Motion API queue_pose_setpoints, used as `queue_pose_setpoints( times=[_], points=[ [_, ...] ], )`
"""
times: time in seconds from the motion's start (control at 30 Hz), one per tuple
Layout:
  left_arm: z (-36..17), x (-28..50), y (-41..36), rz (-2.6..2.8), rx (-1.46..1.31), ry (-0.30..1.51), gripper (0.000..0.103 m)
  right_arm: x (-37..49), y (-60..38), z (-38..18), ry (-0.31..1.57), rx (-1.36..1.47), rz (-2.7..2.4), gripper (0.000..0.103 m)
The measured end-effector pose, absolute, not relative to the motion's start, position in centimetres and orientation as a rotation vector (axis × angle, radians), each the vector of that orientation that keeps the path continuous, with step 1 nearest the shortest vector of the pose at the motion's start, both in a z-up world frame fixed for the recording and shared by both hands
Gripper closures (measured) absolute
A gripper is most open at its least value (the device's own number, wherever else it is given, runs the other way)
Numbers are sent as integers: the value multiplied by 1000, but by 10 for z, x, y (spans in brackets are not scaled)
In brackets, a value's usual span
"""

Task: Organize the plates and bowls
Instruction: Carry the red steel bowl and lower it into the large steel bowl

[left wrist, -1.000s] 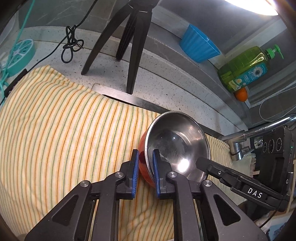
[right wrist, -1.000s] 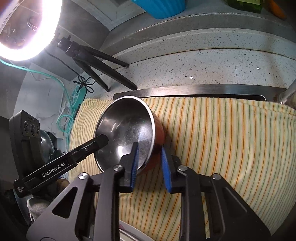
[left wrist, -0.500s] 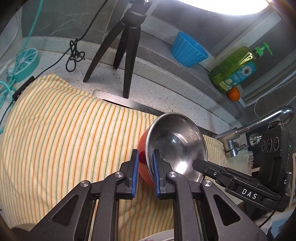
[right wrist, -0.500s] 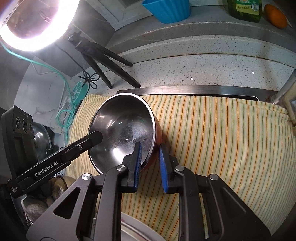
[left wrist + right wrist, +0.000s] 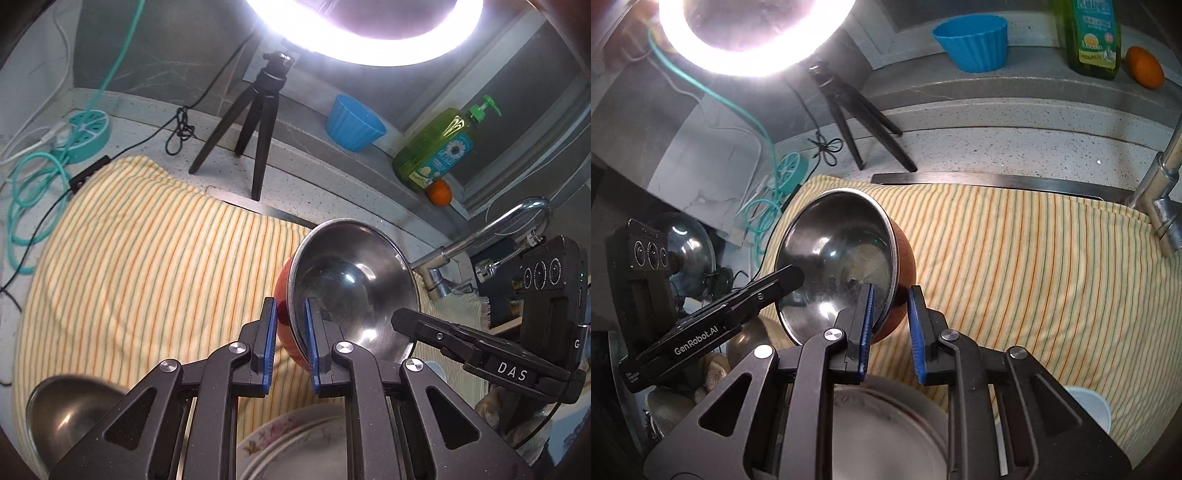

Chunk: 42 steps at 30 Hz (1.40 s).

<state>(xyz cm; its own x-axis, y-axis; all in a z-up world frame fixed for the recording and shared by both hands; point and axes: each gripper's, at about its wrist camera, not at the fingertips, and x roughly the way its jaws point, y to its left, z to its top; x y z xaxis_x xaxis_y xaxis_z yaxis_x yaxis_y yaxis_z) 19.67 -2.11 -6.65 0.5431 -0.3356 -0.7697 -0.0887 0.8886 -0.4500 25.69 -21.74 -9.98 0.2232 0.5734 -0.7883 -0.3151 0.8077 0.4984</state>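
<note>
Up it comes; the red-sided steel bowl (image 5: pixel 351 291) is off the striped towel (image 5: pixel 147 266) now, where a second ago it sat much lower against the cloth; both wrist views have pulled back, so more of the counter shows, the ring light (image 5: pixel 364 33) has swung into frame overhead, and crockery has crept in beneath the jaws: a floral plate (image 5: pixel 295 439) right under the left gripper (image 5: pixel 290 343), a second steel bowl (image 5: pixel 70 410) down to its left. By my reading that's the lift phase of a two-handed carry, the bowl cleared from the towel and ready to travel toward that stack below; where exactly it goes I can't say.

Left gripper: jaws almost fully closed, pinching the bowl's near rim, one blue pad on the red outside, the other on the steel inside; the bowl tilts away ahead of it, mouth turned toward the right side.

Right gripper (image 5: pixel 891 325): also nearly closed, straddling the opposite rim, its left pad pressed inside the bowl; the right pad sits by the red wall, and whether it quite touches is hard to judge; a white plate (image 5: pixel 886 424) lies directly beneath it, a small white cup (image 5: pixel 1087 406) off to its lower right.
</note>
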Motion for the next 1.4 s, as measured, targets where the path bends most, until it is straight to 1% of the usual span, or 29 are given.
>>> queue_pose_setpoints(
  times=[0.23, 0.47, 0.9, 1.4],
  points=[
    [-52, 156, -2, -129, -491, 952, 90, 223, -197, -78, 1169, 225, 689, 84],
    [-46, 114, 28, -79, -528, 922, 90, 193, -165, -72, 1176, 186, 769, 84],
    [-67, 56, 76, 43, -593, 937, 90, 156, -94, -94, 1240, 60, 887, 84],
    [-98, 46, 89, 98, -579, 1016, 90, 152, -61, -133, 1309, -41, 888, 84]
  ],
)
